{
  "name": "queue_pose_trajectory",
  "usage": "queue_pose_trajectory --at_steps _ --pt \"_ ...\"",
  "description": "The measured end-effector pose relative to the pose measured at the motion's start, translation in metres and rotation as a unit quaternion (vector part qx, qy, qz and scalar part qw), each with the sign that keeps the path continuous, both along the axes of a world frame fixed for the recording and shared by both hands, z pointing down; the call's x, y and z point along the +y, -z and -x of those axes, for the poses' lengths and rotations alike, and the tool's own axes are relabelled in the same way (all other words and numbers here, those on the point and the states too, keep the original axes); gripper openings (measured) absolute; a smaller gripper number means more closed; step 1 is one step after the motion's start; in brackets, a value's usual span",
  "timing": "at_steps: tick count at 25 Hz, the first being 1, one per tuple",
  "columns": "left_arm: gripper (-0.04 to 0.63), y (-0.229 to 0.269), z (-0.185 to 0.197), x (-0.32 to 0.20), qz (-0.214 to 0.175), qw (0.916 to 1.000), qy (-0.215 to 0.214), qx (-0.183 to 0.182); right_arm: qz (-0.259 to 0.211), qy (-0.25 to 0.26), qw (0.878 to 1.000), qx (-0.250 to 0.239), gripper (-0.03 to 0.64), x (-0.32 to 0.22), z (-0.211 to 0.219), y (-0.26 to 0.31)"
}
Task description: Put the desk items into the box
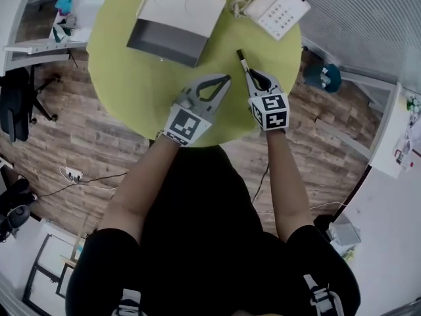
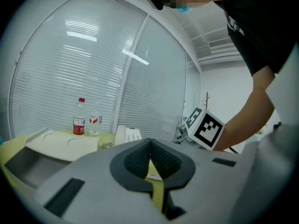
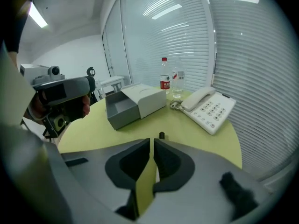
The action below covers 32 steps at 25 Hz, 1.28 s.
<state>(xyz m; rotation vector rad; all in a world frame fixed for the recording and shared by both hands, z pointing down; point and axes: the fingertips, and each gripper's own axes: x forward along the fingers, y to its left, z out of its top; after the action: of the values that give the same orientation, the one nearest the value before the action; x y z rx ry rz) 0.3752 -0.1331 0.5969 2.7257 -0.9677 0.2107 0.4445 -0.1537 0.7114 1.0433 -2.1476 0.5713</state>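
Your right gripper (image 1: 249, 77) has its jaws clamped on the slim black pen (image 1: 241, 59) over the round yellow-green table (image 1: 125, 84); your left gripper (image 1: 226, 79) has its jaws pressed together on nothing.

No readable text, bottle (image 3: 164, 81) label too blurred

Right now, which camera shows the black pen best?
The head view: the pen shows along most of its length, sticking out past the right tongs. The right gripper view shows only its dark tip above the closed jaws. The left gripper view doesn't show it.
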Motion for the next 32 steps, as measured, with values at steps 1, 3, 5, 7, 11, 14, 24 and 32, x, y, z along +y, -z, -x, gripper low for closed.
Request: queue_pose_trajectory --at_steps 1,3,5,7,11,14,24,32 --pt "0.006 -0.005 0.000 -0.003 0.002 1.0000 0.003 0.001 0.003 0.001 1.000 0.007 0.015 -0.002 -0.002 -0.008" --pt "0.006 -0.016 -0.001 -0.007 0.006 1.0000 0.006 0.004 0.014 0.003 1.000 0.019 0.019 -0.004 -0.004 -0.023" --pt "0.006 -0.025 -0.001 -0.010 0.010 0.9999 0.006 0.003 0.031 0.003 0.999 0.026 0.052 -0.005 -0.006 -0.038" --pt "0.006 -0.033 -0.002 -0.011 0.011 0.9999 0.001 -0.003 0.045 0.004 0.998 0.034 0.086 -0.006 -0.007 -0.050" --pt "0.006 -0.042 -0.006 -0.011 0.014 0.9999 -0.006 -0.005 0.062 0.005 0.997 0.047 0.092 -0.009 -0.009 -0.067" --pt "0.006 -0.047 -0.006 -0.009 0.021 0.9997 -0.006 -0.005 0.075 0.007 0.995 0.059 0.095 -0.008 -0.009 -0.078" --pt "0.006 -0.037 -0.001 -0.001 0.025 0.9996 -0.011 -0.010 0.081 -0.004 0.994 0.077 0.071 -0.007 -0.009 -0.079" --pt "0.006 -0.006 0.019 -0.007 0.024 0.9997 -0.007 -0.004 0.053 -0.019 0.997 0.050 0.071 -0.015 0.004 -0.018"
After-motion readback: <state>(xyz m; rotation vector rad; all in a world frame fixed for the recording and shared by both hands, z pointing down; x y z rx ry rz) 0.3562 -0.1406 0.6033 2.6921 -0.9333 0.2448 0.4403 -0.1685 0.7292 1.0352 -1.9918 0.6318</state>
